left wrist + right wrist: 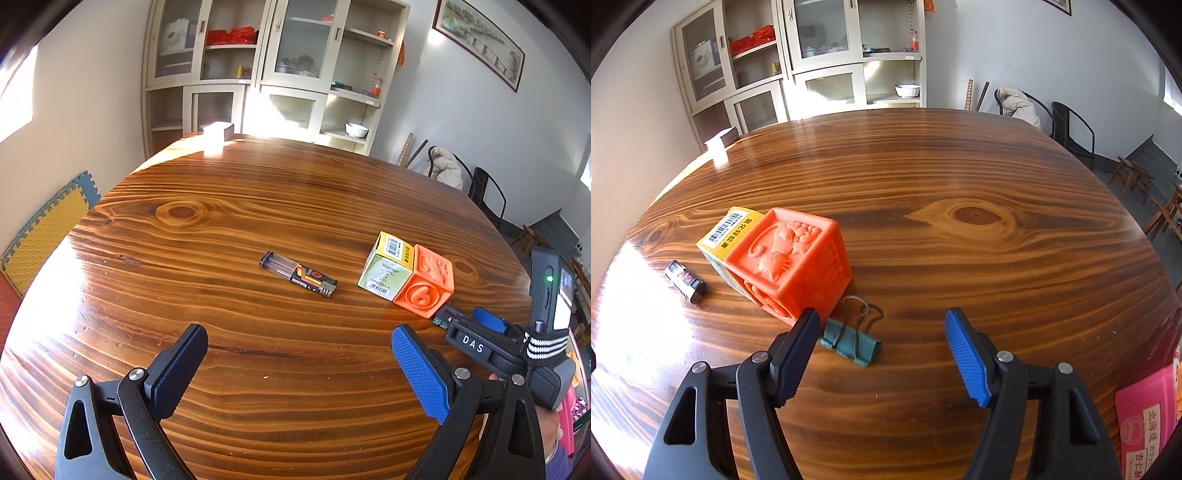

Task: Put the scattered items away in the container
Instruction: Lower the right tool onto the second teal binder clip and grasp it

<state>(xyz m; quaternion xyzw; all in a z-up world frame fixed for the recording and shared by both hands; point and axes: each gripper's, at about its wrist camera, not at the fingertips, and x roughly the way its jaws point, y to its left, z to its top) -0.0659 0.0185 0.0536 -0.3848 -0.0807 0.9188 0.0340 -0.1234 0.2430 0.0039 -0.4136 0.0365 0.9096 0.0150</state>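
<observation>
Both sets of tongs share one build: black angular arms with triangular cut-outs and round silver screws at the pivots. Each carries one black ribbed pad and one bright blue ribbed pad. The left tongs [299,354] and right tongs [882,332] match. On the right tongs' black body stand white letters "DAS", a white-striped black band and a green light.

A large wooden worktop [280,192] with bold striped grain fills the room's middle, sunlight glaring on its left edge. Behind it a cream glass-door cabinet [266,70] stands against pale walls, with a framed landscape painting [480,40] to the right. Black chairs [1071,129] and wooden stools [1130,177] sit by the right wall; foam mats [48,229] lean left.
</observation>
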